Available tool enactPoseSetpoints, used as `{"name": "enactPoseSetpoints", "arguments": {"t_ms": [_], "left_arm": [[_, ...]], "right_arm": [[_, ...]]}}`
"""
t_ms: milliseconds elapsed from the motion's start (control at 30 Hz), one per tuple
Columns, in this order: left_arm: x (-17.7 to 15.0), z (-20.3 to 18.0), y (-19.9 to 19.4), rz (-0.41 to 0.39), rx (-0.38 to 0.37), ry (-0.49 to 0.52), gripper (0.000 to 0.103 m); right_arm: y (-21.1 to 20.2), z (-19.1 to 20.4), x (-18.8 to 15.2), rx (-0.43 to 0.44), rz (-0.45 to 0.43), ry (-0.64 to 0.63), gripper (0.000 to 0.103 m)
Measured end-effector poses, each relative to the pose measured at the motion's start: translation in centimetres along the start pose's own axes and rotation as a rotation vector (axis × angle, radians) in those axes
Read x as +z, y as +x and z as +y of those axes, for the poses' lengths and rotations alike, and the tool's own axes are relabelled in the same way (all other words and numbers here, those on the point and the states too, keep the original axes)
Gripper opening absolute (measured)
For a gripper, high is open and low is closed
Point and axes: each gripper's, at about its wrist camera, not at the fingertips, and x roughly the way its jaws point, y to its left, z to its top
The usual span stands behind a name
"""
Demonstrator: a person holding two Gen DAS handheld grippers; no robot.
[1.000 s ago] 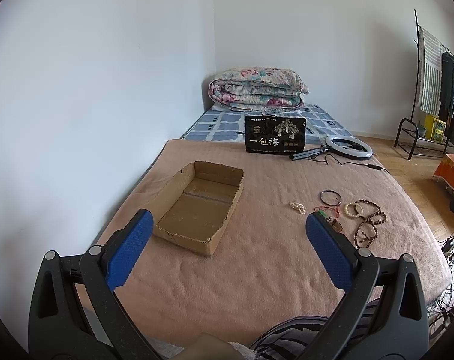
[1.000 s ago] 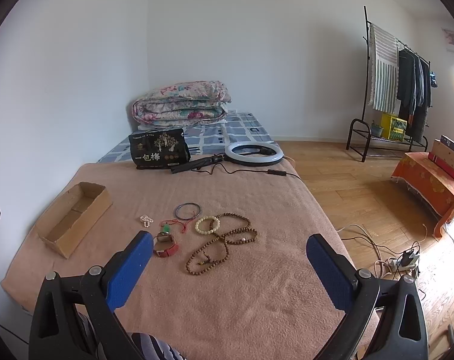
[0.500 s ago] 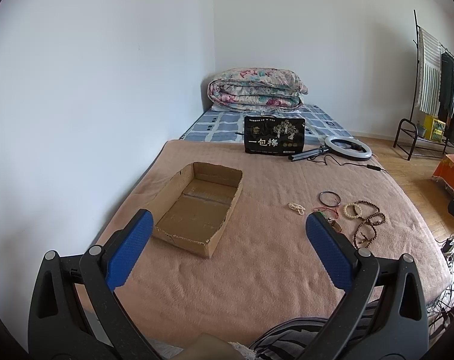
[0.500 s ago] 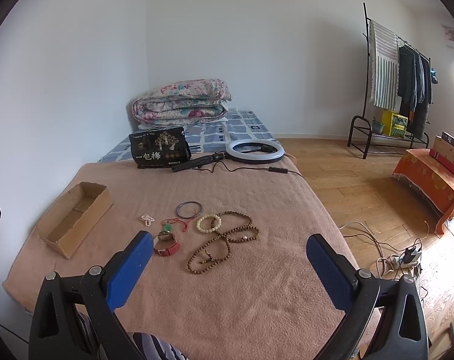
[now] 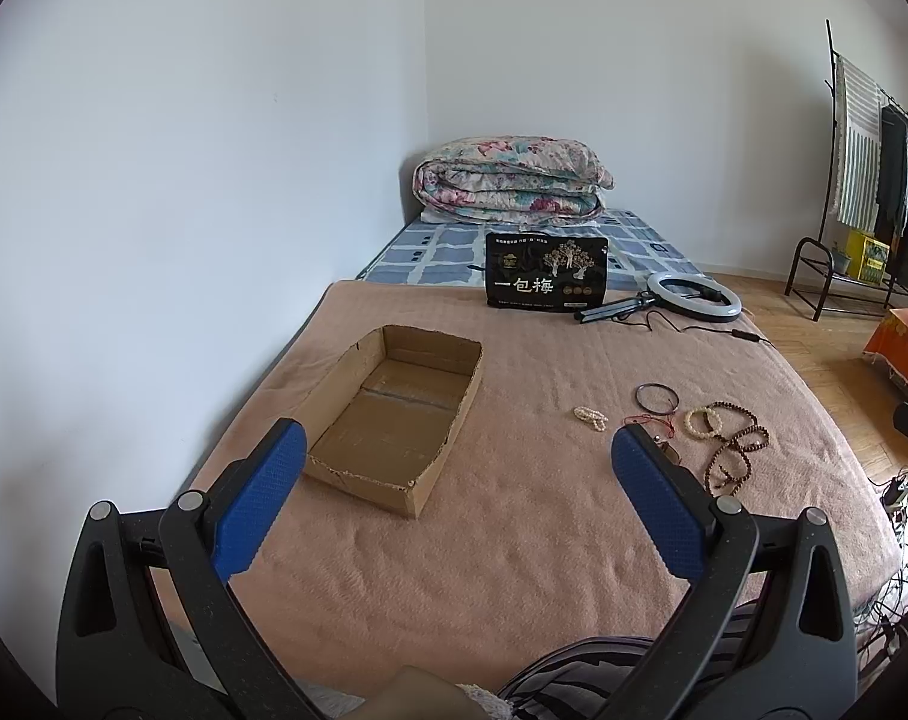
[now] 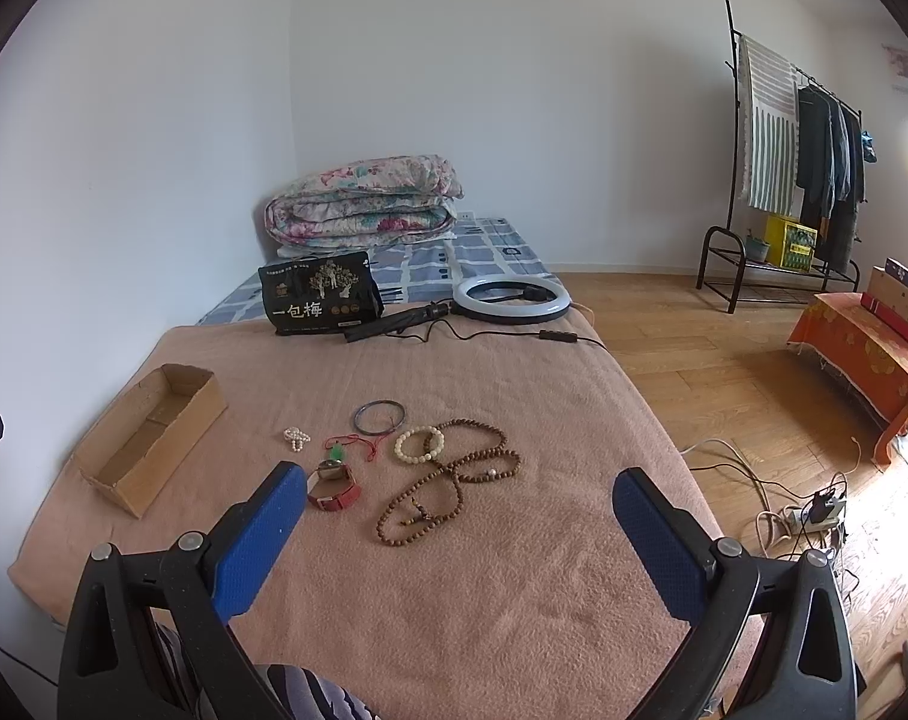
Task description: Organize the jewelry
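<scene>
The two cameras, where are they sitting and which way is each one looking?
Left wrist view: sits on the left tongs, held open above the near end of the bed, facing the cardboard box; both blue pads show.
Right wrist view: sits on the right tongs, also open, facing the wooden bead necklace and red watch.
Both share the box, the jewelry, the black bag and the ring light.
</scene>
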Motion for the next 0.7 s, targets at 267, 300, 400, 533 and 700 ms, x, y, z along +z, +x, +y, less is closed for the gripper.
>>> {"name": "enactPoseSetpoints", "arguments": {"t_ms": [267,300,400,533,700], "left_arm": [[0.88,-0.59,-0.14,-0.001,-0.003,0.001,0.103],[0.82,-0.56,-0.14,-0.001,-0.003,0.001,0.103],[0.80,-0.62,-0.18,-0.001,-0.003,0.001,0.103],[0.67,-0.57,-0.17,-0.002,-0.003,0.002,0.103],[0.62,-0.57,-0.17,-0.002,-0.003,0.000,0.103]], "right_arm": [[0.06,0.00,-0.01,0.000,0.001,0.001,0.103],[0.07,0.01,-0.03,-0.002,0.001,0.000,0.103],[0.08,0.03,-0.04,0.000,0.001,0.000,0.103],[0.06,0.01,-0.02,-0.001,0.001,-0.001,0.103],[0.09,-0.05,-0.01,-0.001,0.002,-0.001,0.103]]}}
